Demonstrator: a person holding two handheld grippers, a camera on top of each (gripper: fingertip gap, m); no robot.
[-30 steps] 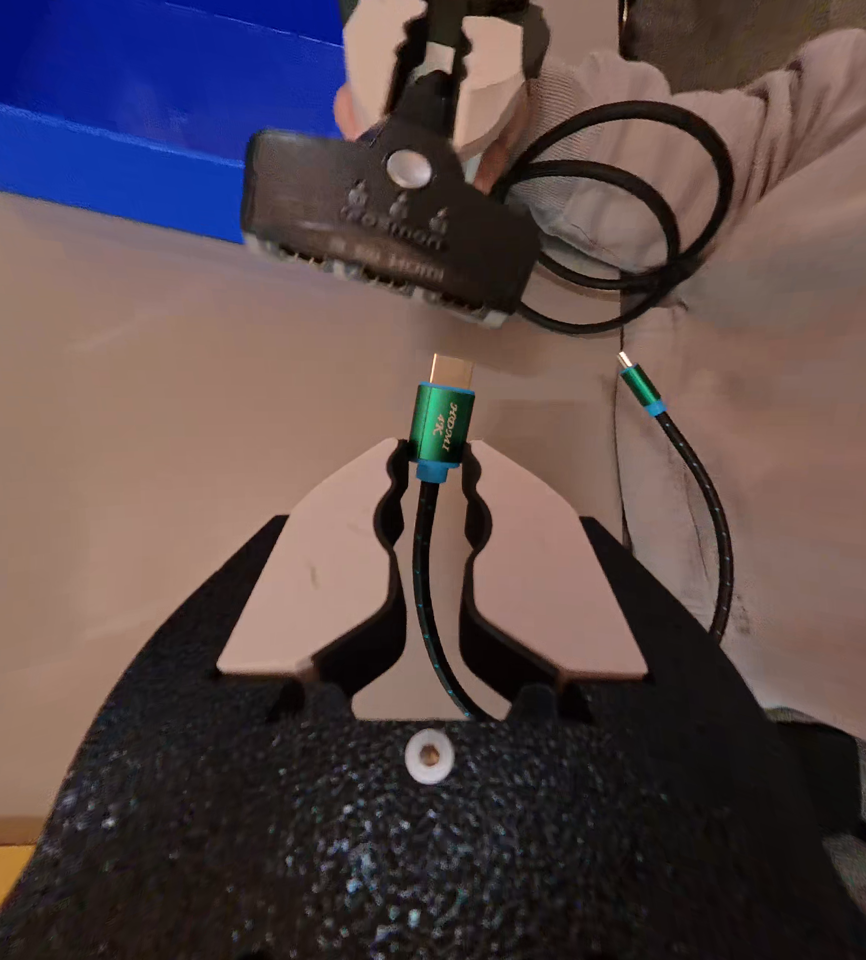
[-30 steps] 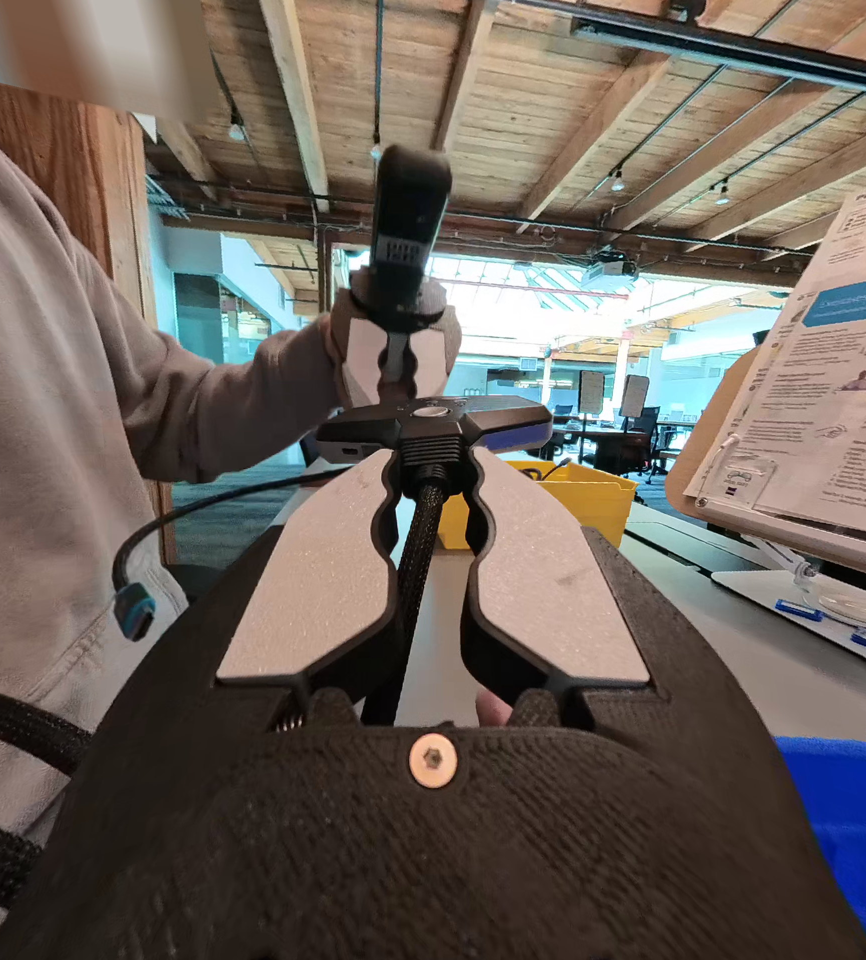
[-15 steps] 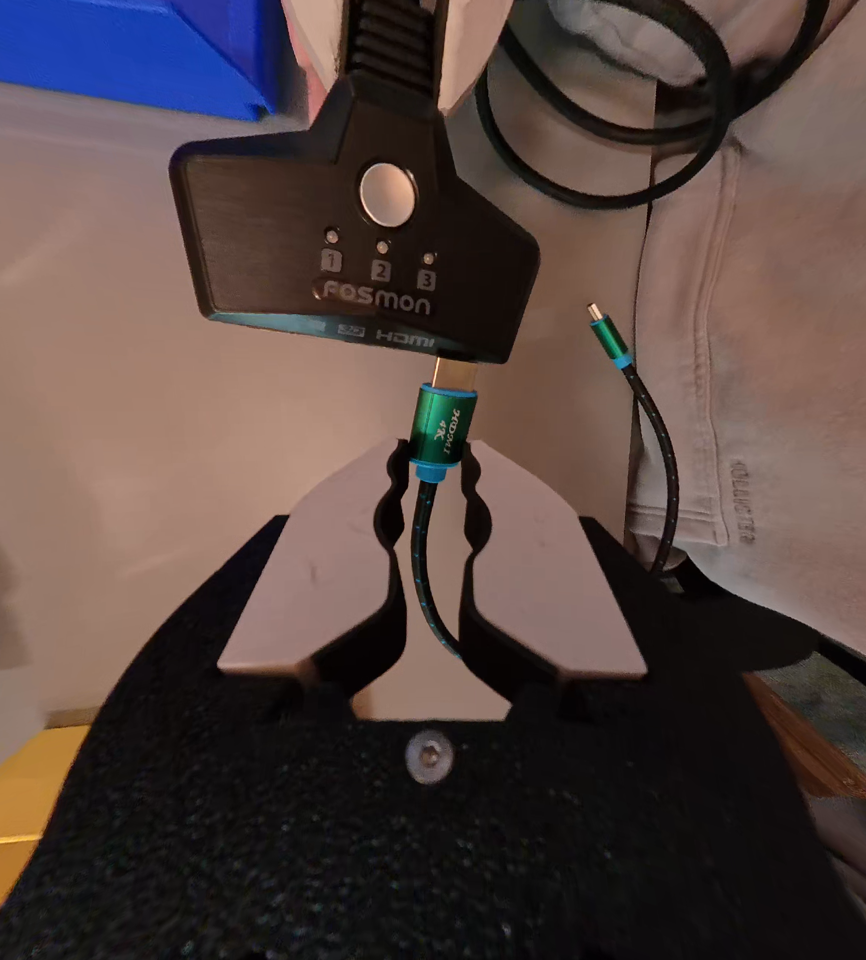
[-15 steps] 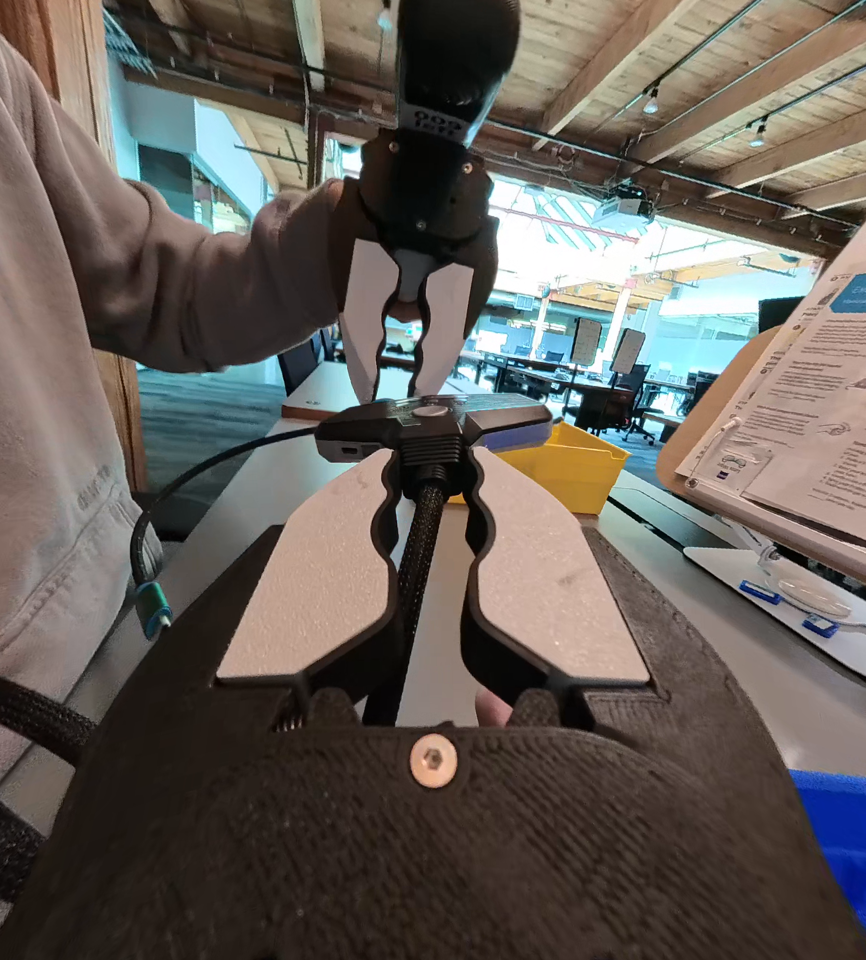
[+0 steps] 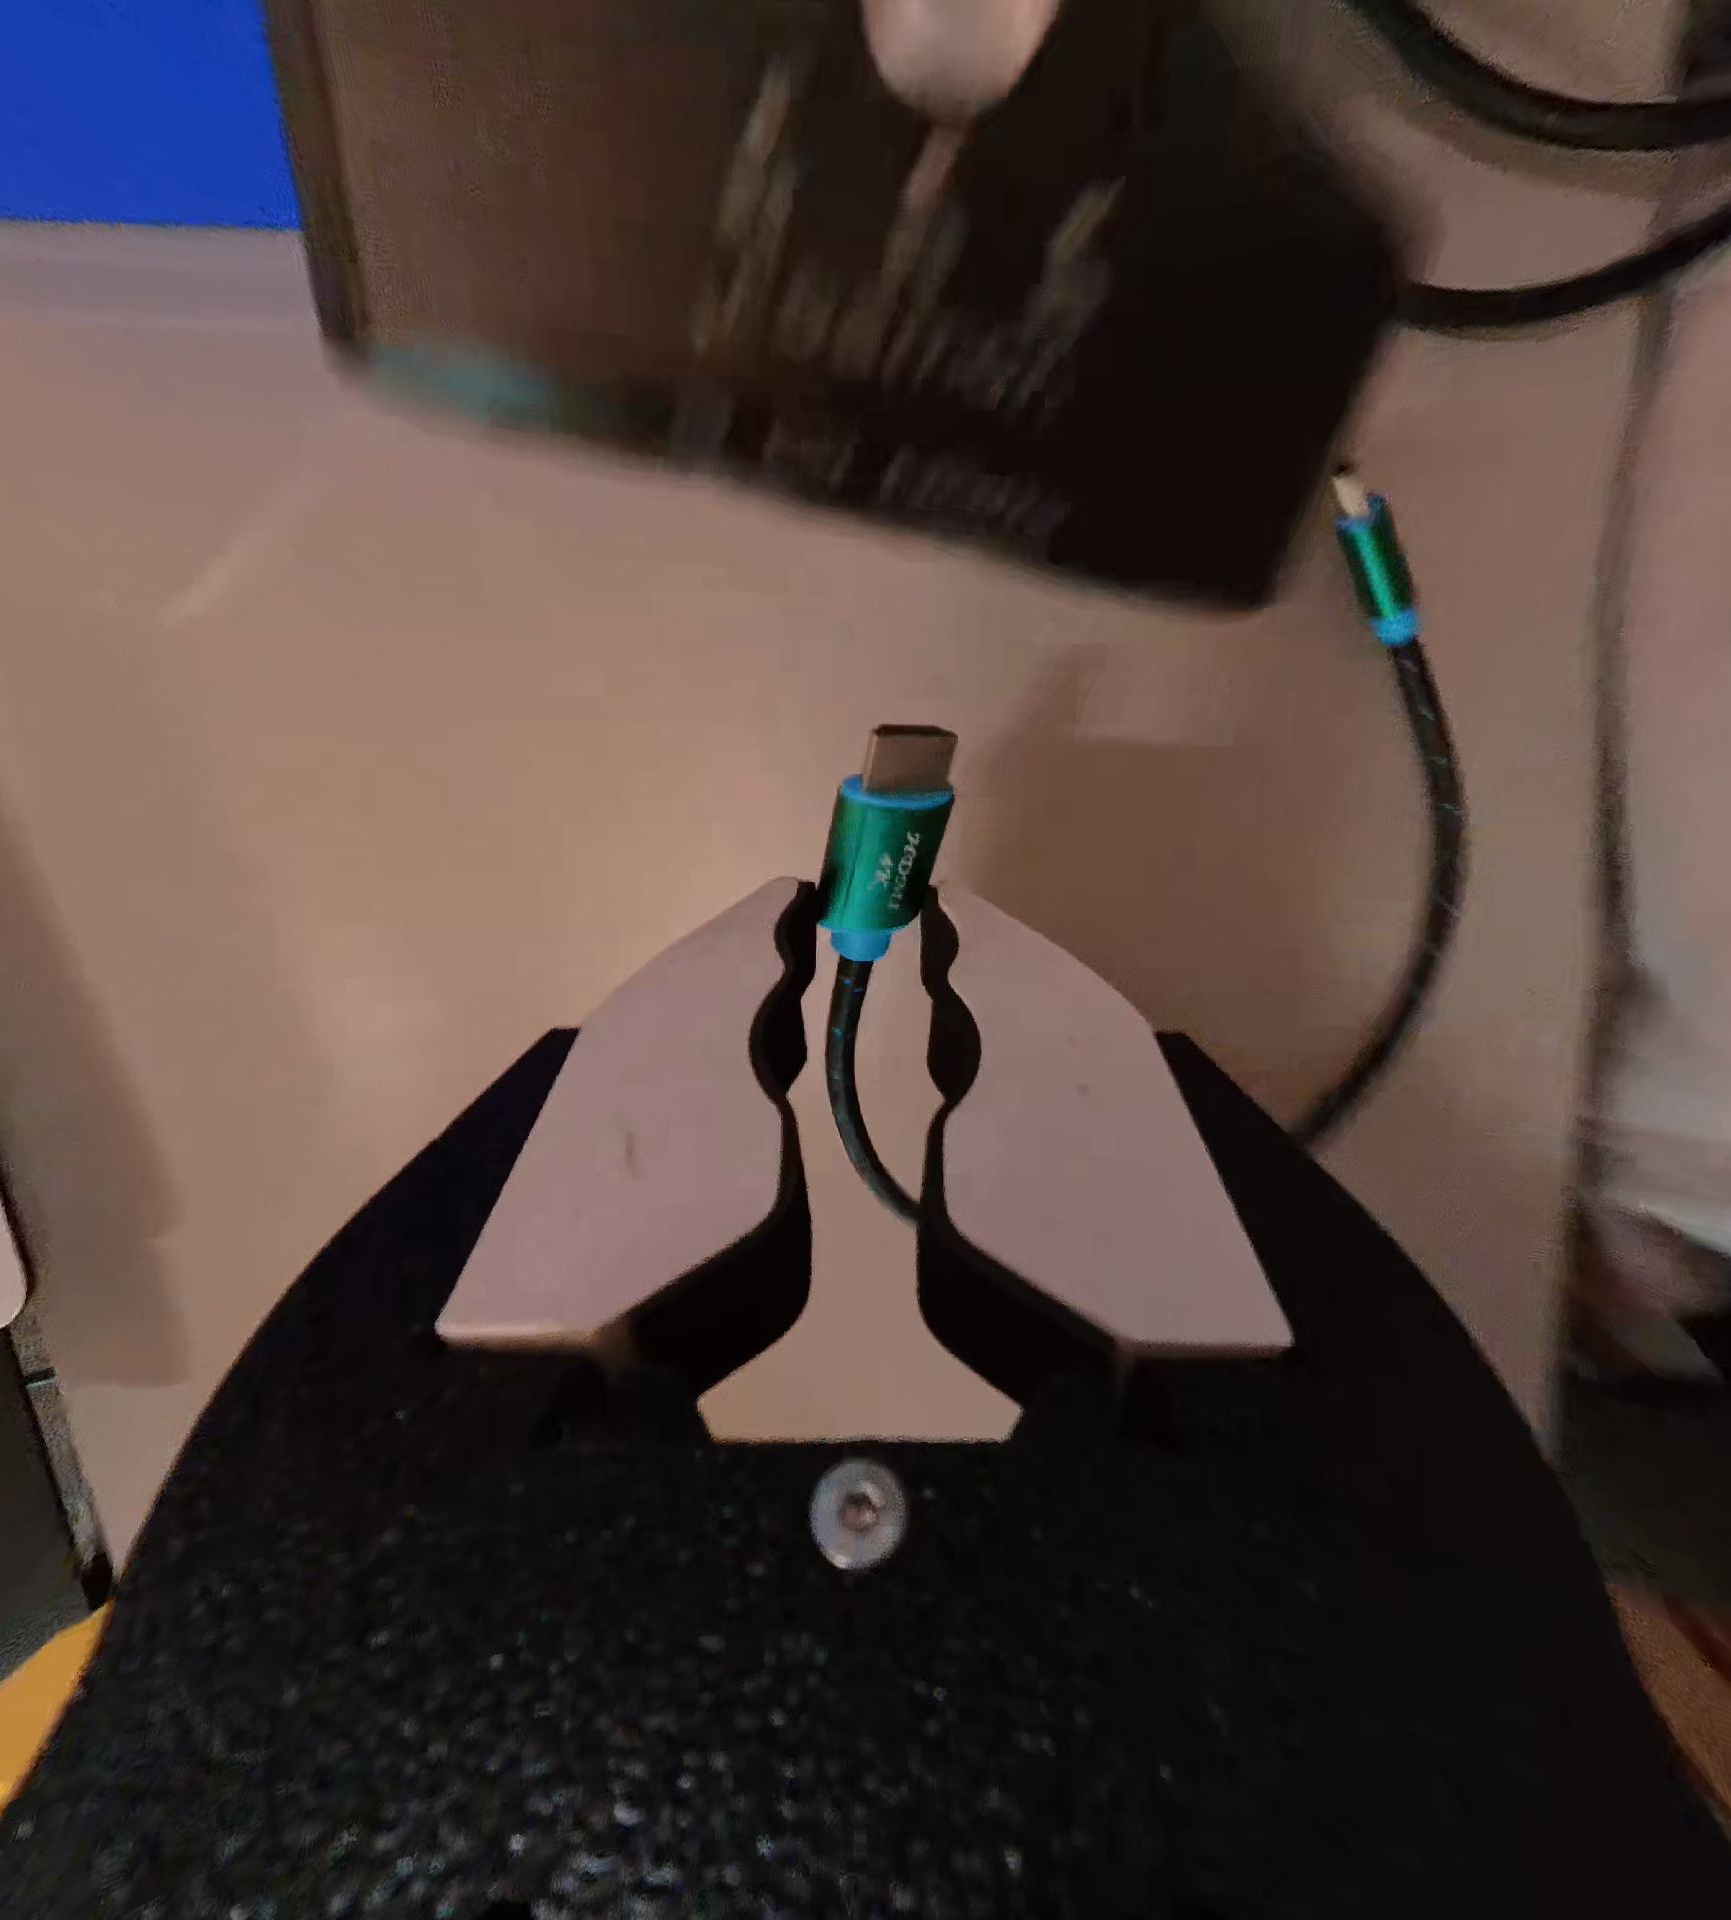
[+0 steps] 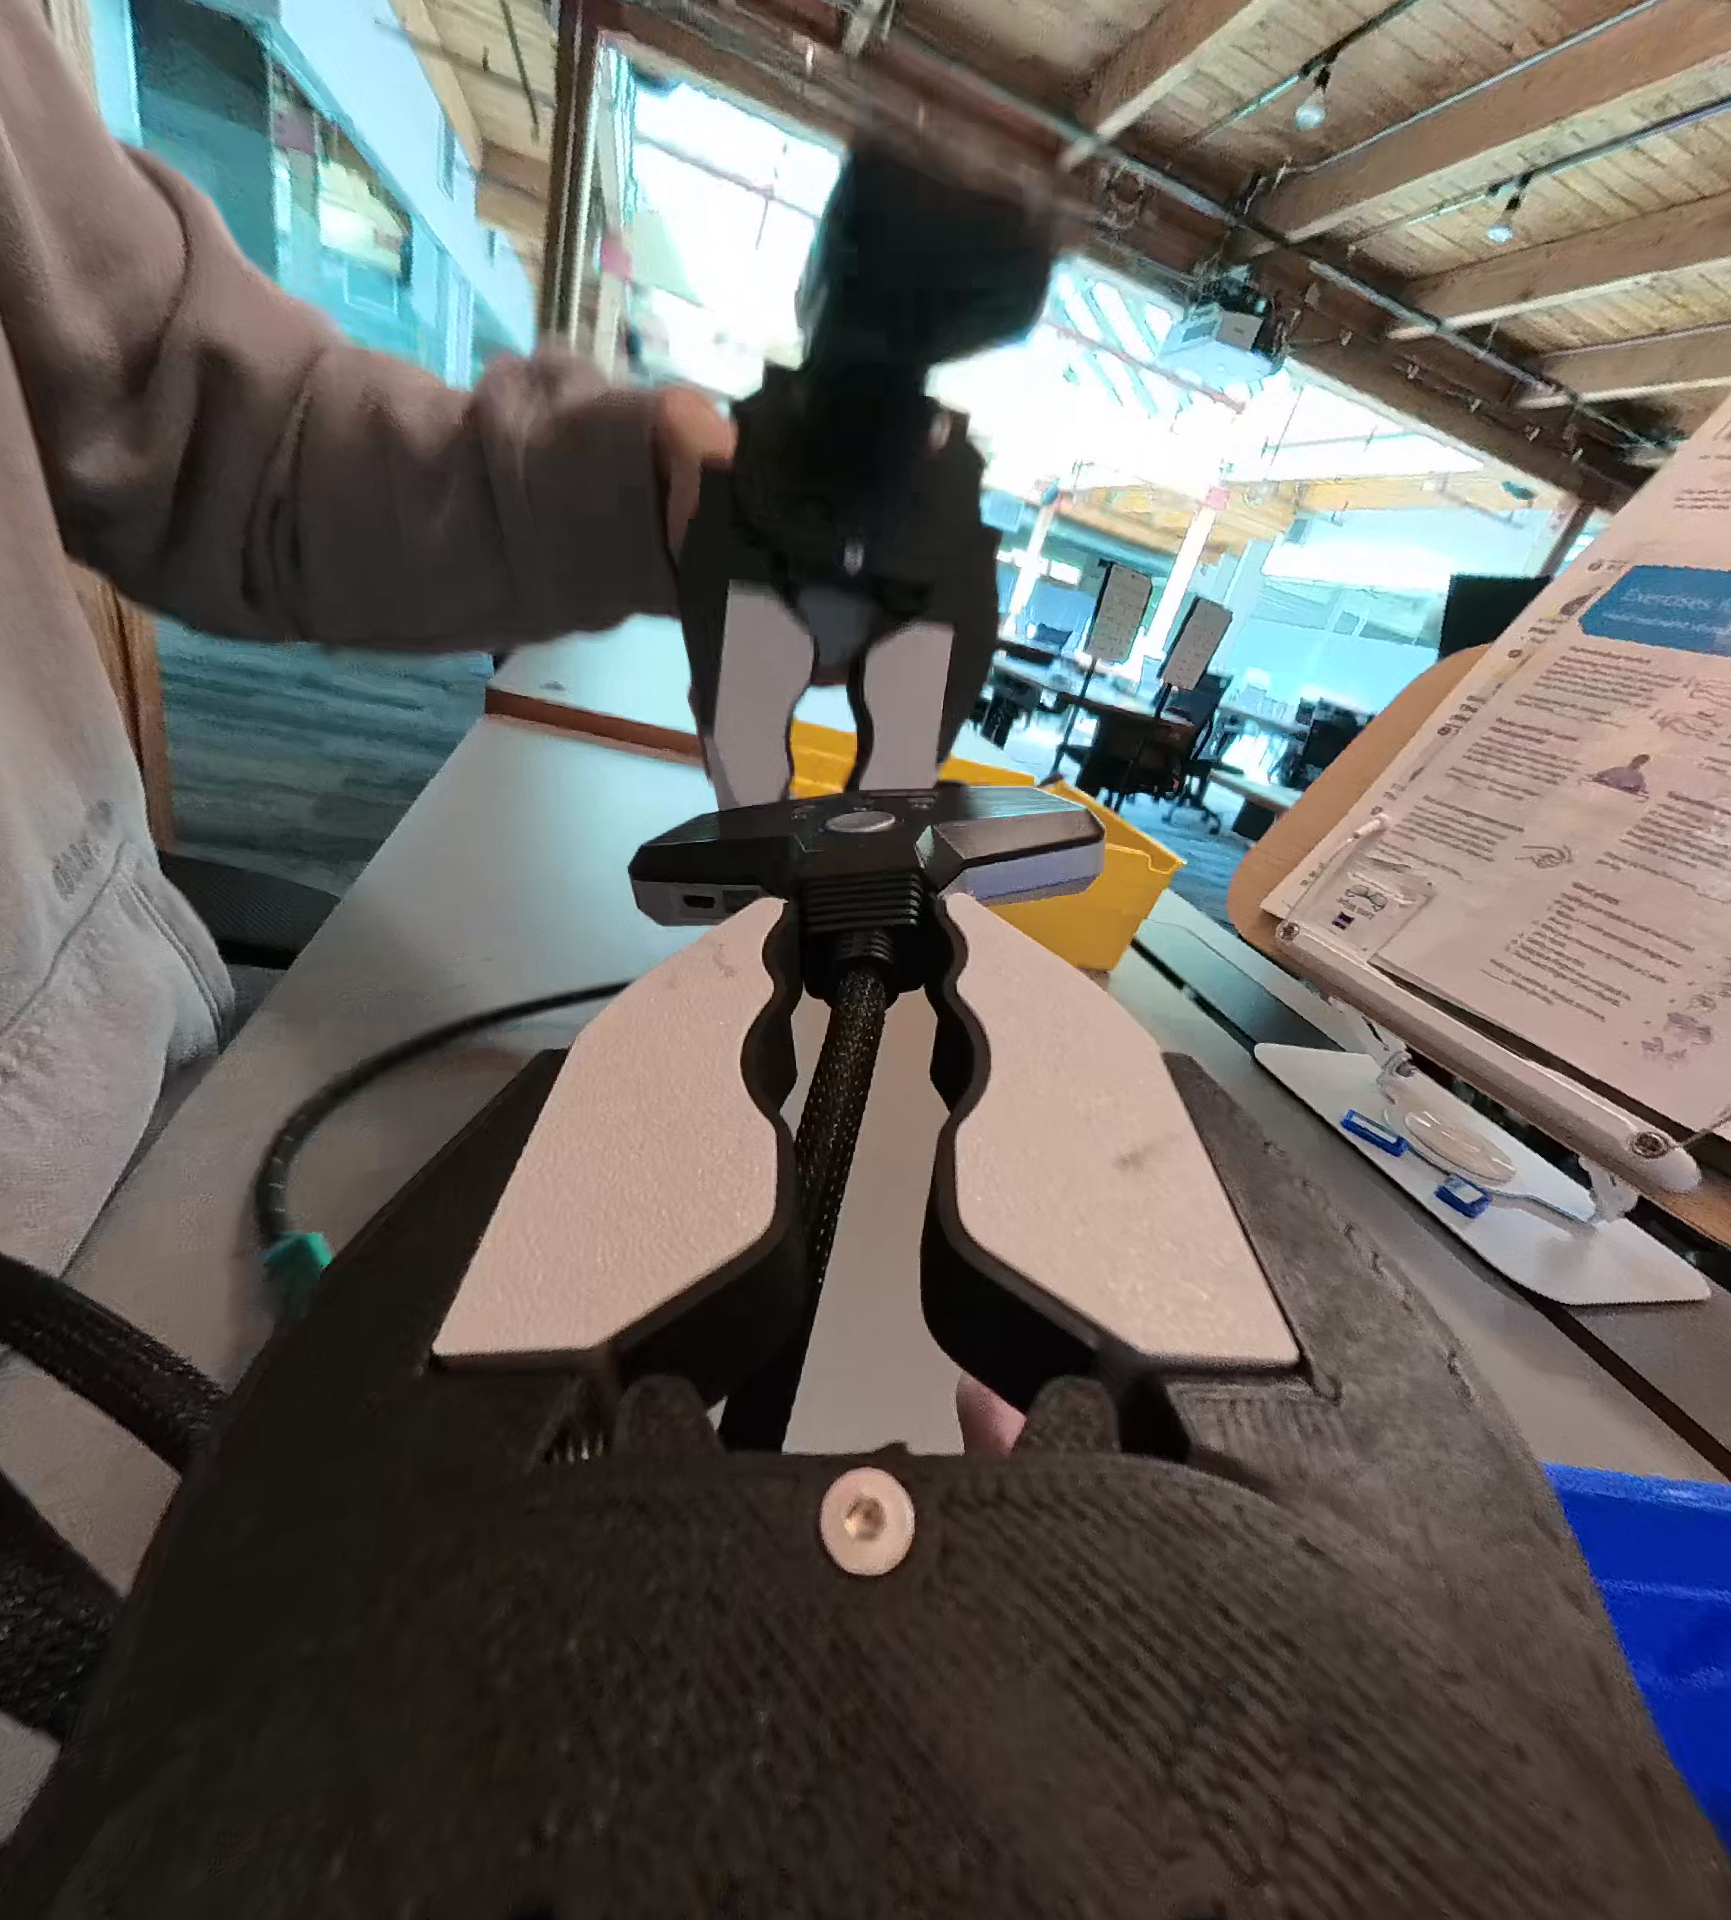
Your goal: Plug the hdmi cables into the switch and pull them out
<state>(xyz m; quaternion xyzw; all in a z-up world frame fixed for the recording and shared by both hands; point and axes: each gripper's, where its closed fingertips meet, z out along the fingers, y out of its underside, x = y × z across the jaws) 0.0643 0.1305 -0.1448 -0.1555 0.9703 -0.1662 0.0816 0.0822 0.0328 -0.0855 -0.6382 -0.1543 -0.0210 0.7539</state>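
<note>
Right now the left gripper (image 5: 866, 894) pinches a green plug (image 5: 884, 854) by its rear collar, so the bare metal tip sticks out past the fingertips, free to enter a port. Facing that tip, with a clear gap between, hangs the black switch (image 5: 840, 312), blurred, its port edge turned toward the plug. The right gripper (image 6: 861, 935) clamps the switch's ribbed cable neck (image 6: 862, 902), probably to leave the port side unobstructed. Beside the switch's right corner dangles the cable's second green plug (image 5: 1373, 566), apart from it. Open air around the gap gives room to line up; the table (image 6: 487, 894) lies below the switch.
</note>
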